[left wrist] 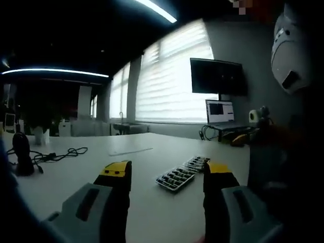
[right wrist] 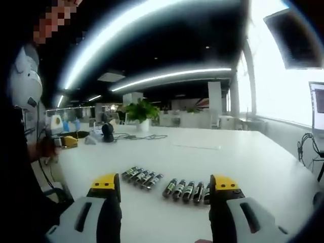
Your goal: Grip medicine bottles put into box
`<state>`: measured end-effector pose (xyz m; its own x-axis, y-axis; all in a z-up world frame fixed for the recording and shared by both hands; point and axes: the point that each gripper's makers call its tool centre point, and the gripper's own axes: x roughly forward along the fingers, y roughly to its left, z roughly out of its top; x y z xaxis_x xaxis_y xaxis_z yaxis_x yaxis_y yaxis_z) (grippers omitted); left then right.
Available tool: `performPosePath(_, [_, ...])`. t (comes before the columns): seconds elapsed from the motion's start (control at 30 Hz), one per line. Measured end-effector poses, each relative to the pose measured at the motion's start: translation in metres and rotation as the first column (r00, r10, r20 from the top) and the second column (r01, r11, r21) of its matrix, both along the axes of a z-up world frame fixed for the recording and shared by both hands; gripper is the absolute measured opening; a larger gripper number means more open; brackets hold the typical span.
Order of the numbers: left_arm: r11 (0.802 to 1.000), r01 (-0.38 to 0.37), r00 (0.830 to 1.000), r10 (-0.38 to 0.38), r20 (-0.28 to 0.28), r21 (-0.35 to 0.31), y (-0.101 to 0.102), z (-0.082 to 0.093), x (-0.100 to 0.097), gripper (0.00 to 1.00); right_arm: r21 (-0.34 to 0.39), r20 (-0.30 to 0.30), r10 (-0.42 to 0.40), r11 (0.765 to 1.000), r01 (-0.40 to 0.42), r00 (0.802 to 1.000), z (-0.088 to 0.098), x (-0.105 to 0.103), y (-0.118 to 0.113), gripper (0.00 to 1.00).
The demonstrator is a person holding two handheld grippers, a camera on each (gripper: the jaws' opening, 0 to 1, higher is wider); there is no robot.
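Open office under strip lights, blinds bright along one wall; long white table [right wrist: 202, 157] running away from both cameras.

Left gripper view, from left to right: black handset-like object [left wrist: 21, 152] with tangled cable [left wrist: 61, 153] on the table's far left. Left gripper [left wrist: 167, 174] low in front, yellow-tipped jaws set wide apart, nothing between them, hovering above the surface. Two rows of small medicine bottles [left wrist: 182, 172] lying flat, side by side, just ahead of the jaws and nearer the right-hand one. Laptop [left wrist: 220, 112] and wall monitor [left wrist: 218, 76] beyond, at the far end.

Right gripper view, left to right: person seated at the table's left edge, dark clothing. Potted plant [right wrist: 140, 112] and clutter far back. Same bottles as two short rows [right wrist: 142, 177] [right wrist: 188, 190], well apart from anything else, directly in front of right gripper [right wrist: 164, 188]; jaws likewise spread, empty, clear of the bottles, though the nearer row's end sits close to the right-hand jaw tip.

No box identifiable in either view, so drop-off spot unclear.

Likely trouble: bottles packed touching, so closing on one could nudge or roll its neighbours, or pinch two at once. Round, lying flat, smooth table: easy to skid away if approached off-centre.
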<state>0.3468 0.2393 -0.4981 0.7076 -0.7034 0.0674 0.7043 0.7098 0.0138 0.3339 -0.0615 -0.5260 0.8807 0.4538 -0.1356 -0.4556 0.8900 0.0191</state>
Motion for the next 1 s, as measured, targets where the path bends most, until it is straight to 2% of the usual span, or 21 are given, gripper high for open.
performPosePath(0.13, [1.0,0.001,1.0,-0.001,0.002,-0.013,0.003,0.003,0.002,0.52,0.016,0.002,0.005,1.0,-0.005,1.0,0.003,0.004,0.004,0.66])
performPosePath(0.43, [1.0,0.017,1.0,-0.017,-0.011,-0.003,0.001,-0.003,0.003,0.53,0.024,0.001,0.001,1.0,-0.001,1.0,0.005,0.011,0.009,0.67])
performPosePath(0.57, [1.0,0.006,1.0,-0.006,-0.017,-0.021,0.006,-0.004,0.006,0.53,0.01,-0.014,0.005,1.0,-0.005,1.0,0.001,0.013,0.012,0.67])
performPosePath(0.7, [0.999,-0.009,1.0,0.008,-0.029,-0.048,0.01,-0.005,0.01,0.53,0.03,-0.002,0.016,0.999,-0.015,1.0,0.006,0.014,0.017,0.66])
performPosePath(1.0, [0.999,-0.03,0.999,0.029,-0.016,-0.045,0.015,-0.005,0.014,0.55,0.024,-0.013,0.013,1.0,-0.012,1.0,0.002,0.021,0.019,0.66])
